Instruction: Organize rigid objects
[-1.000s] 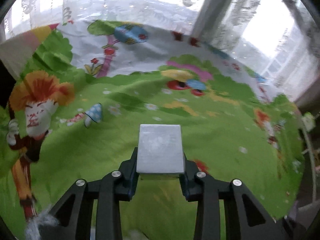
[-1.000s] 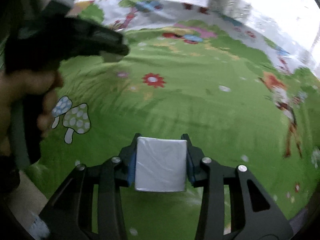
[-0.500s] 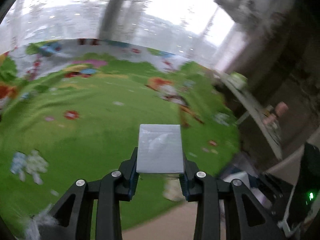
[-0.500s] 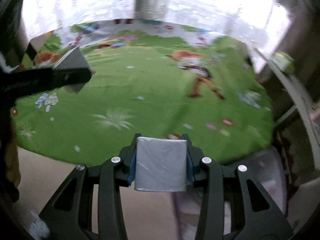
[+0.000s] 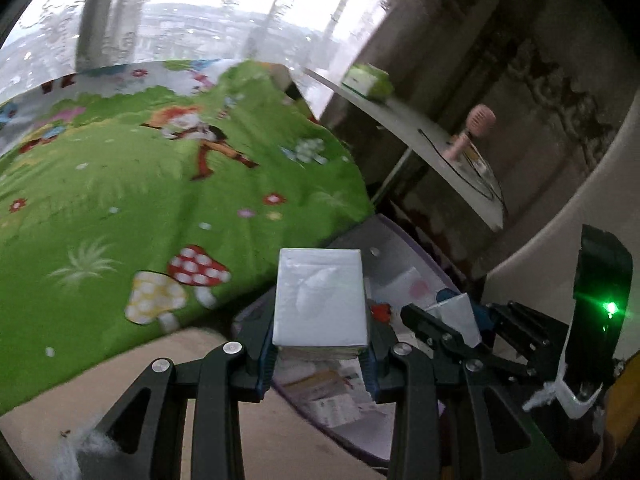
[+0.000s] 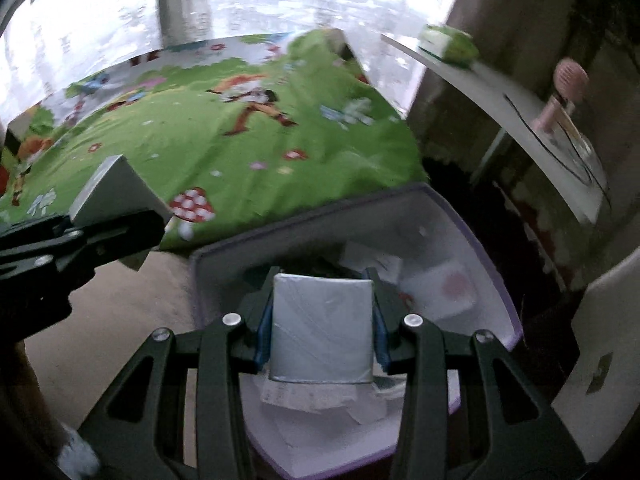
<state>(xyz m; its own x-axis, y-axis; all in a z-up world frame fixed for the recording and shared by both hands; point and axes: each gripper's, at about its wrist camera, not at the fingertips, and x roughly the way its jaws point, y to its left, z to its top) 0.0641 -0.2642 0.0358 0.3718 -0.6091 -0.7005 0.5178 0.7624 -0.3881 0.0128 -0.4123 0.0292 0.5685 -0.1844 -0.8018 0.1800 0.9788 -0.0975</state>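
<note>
My left gripper is shut on a white box, held above the floor at the near-left edge of a purple-rimmed storage bin. My right gripper is shut on a grey-white box, held over the open bin, which holds several white packets and papers. In the right wrist view the left gripper with its box shows at the left. In the left wrist view the right gripper with its box shows at the right.
A bed with a green cartoon cover lies left of the bin. A white shelf at the right carries a green pack and a pink fan. A white rounded object stands at the right. Beige floor lies in front.
Both grippers have swung right from over the bed to the bin beside it, each still holding its box. The right gripper now hangs over the bin.
</note>
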